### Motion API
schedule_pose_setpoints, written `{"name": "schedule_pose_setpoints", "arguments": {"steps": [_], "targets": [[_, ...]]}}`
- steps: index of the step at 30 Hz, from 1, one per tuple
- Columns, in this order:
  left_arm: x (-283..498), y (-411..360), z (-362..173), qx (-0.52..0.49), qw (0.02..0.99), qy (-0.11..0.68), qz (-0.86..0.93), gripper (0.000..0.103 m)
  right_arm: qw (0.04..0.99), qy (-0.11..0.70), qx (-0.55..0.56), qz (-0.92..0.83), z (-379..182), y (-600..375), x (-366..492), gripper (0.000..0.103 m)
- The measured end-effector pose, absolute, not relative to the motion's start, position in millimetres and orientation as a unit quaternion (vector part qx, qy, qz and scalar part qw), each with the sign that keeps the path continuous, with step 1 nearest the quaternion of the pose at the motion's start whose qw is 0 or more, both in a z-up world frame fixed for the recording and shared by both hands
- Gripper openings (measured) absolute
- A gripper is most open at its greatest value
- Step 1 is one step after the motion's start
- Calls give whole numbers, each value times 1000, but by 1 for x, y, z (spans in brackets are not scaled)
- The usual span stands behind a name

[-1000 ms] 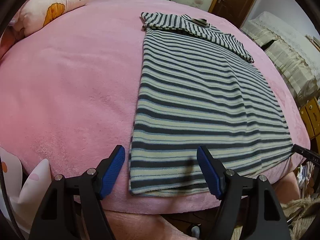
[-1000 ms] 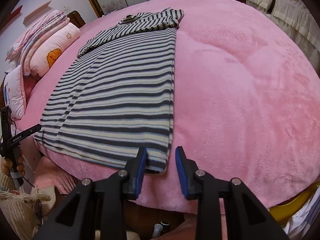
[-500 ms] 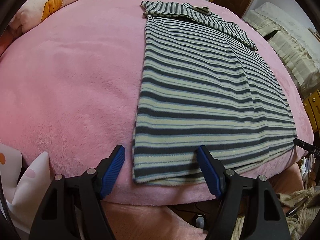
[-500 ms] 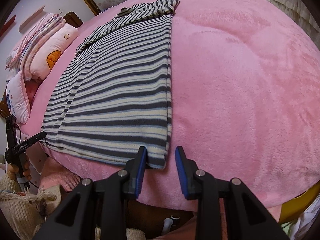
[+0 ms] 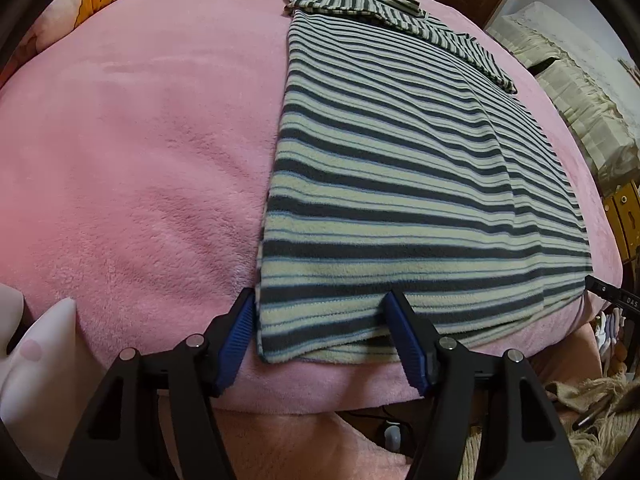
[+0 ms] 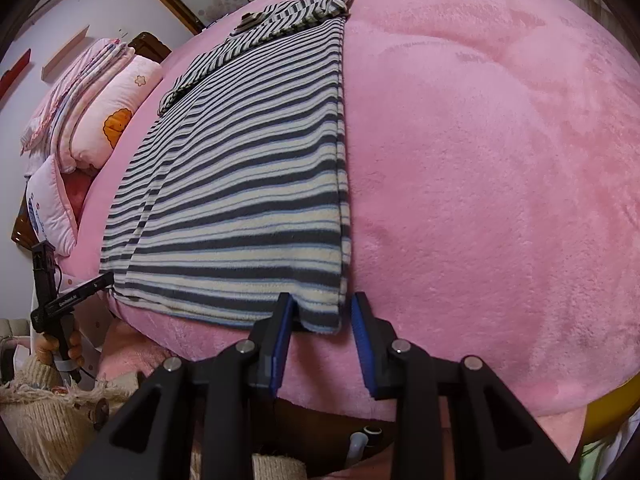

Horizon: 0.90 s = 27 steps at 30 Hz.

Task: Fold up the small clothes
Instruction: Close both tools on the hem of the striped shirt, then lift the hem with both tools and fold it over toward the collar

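Note:
A dark-and-cream striped garment (image 5: pixel 400 168) lies flat on the pink bed, its sleeves folded in at the far end. It also shows in the right wrist view (image 6: pixel 248 184). My left gripper (image 5: pixel 320 312) is open, its blue pads on either side of the garment's near left hem corner. My right gripper (image 6: pixel 322 320) is open with a narrower gap, its pads on either side of the near right hem corner. Neither has closed on the cloth. The left gripper's body shows at the far left of the right wrist view (image 6: pixel 72 296).
The pink fleece blanket (image 5: pixel 140 160) covers the bed, bare on both sides of the garment. Pillows (image 6: pixel 100 124) are stacked at the head of the bed. A cream-covered piece of furniture (image 5: pixel 580 92) stands to the right. The bed's front edge is just under the grippers.
Both grippers have moved forward to the near hem, so the corners now lie between their pads. The right gripper's jaws have opened slightly wider.

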<state>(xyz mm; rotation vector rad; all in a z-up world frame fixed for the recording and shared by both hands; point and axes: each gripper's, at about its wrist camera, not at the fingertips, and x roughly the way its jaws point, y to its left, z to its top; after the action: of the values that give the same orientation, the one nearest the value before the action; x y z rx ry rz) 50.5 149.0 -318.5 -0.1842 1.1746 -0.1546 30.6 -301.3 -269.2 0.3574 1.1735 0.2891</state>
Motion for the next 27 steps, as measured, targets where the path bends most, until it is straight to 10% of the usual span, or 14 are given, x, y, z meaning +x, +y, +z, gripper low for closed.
{"name": "schedule_pose_setpoints", "arguments": {"steps": [5,10,13,27], "targets": [[52,148,-319,-96,826,551,-69,62,804,550,179,135,-272,-301,32,30],[52,157,-320,-149,816,554,-62,13,805,550,173,137,-270,-300,32,23],[50,152,-317,-141,818,556,-50,7,808,551,158,139,-267,-295,31,9],[49,168,-257,-248,827,500,-68,5,842,477,183,172,-203,-307,25,7]]}}
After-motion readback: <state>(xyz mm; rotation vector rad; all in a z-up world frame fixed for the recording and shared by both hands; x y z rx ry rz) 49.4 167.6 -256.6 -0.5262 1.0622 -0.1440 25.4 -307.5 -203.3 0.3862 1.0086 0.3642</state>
